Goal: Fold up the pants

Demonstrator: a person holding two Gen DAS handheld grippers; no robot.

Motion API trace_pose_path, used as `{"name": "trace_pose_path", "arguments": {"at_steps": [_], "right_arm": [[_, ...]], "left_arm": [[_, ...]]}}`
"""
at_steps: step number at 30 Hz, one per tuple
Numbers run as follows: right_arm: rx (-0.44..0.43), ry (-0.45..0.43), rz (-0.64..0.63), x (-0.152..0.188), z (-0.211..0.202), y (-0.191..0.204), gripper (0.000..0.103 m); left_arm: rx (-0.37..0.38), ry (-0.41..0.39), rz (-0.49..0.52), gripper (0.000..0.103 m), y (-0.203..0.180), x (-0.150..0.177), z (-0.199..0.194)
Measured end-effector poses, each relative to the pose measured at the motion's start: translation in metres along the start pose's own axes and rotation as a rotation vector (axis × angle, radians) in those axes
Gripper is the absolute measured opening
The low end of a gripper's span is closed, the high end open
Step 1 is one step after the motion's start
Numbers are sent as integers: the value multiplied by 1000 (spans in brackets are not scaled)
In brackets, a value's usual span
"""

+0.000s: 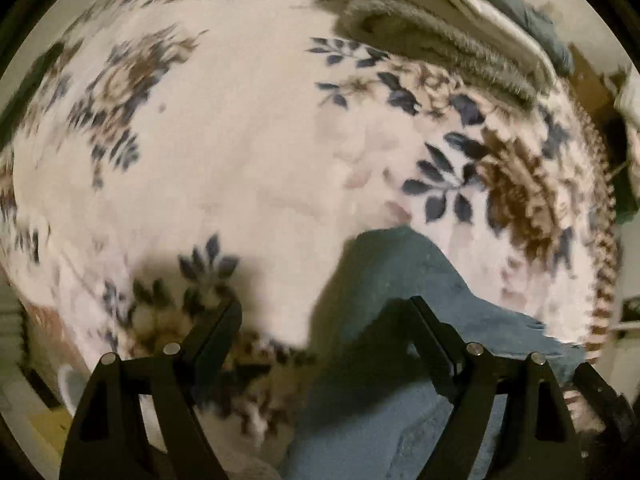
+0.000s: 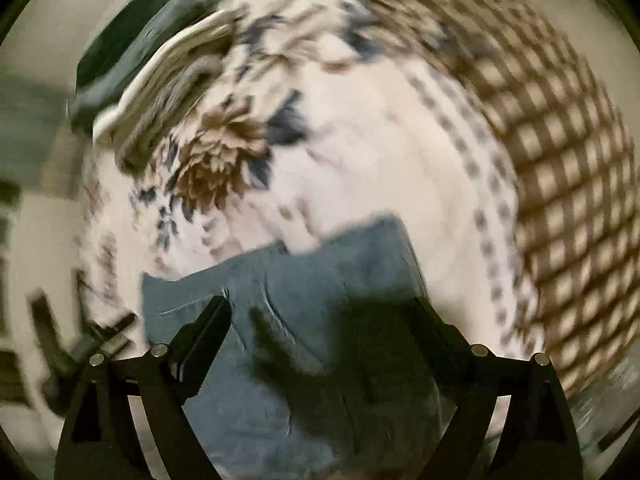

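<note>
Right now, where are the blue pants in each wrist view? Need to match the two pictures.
Left wrist: blue pants at bottom centre-right, running up from the lower edge to a rounded end, partly behind the tool's right finger.
Right wrist: blue pants at bottom centre, spread between and under both fingers, seams visible.
Shared landmark: the stack of folded textiles on the floral blanket, upper right in the left view, upper left in the right view.
</note>
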State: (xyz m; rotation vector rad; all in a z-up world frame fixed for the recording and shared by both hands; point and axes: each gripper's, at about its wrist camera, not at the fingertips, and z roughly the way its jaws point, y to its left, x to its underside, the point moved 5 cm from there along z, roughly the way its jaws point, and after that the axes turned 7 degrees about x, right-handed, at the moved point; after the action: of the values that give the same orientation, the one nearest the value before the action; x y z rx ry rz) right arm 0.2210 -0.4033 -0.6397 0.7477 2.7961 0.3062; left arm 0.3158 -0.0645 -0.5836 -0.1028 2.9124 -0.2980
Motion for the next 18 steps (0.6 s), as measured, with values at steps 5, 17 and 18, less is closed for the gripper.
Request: {"name": "trace_pose_path", "arguments": {"at_steps": [5, 17, 18], "right_arm": [[212, 47, -195, -4, 43, 18, 92], [-25, 182, 168, 33, 12, -39, 102], [-41, 200, 205, 50, 5, -47, 102]], "left_arm": [[-2, 12, -27, 103, 16, -6, 27], [96, 56, -70, 102, 21, 44, -17], [95, 68, -65, 102, 22, 53, -18]]}}
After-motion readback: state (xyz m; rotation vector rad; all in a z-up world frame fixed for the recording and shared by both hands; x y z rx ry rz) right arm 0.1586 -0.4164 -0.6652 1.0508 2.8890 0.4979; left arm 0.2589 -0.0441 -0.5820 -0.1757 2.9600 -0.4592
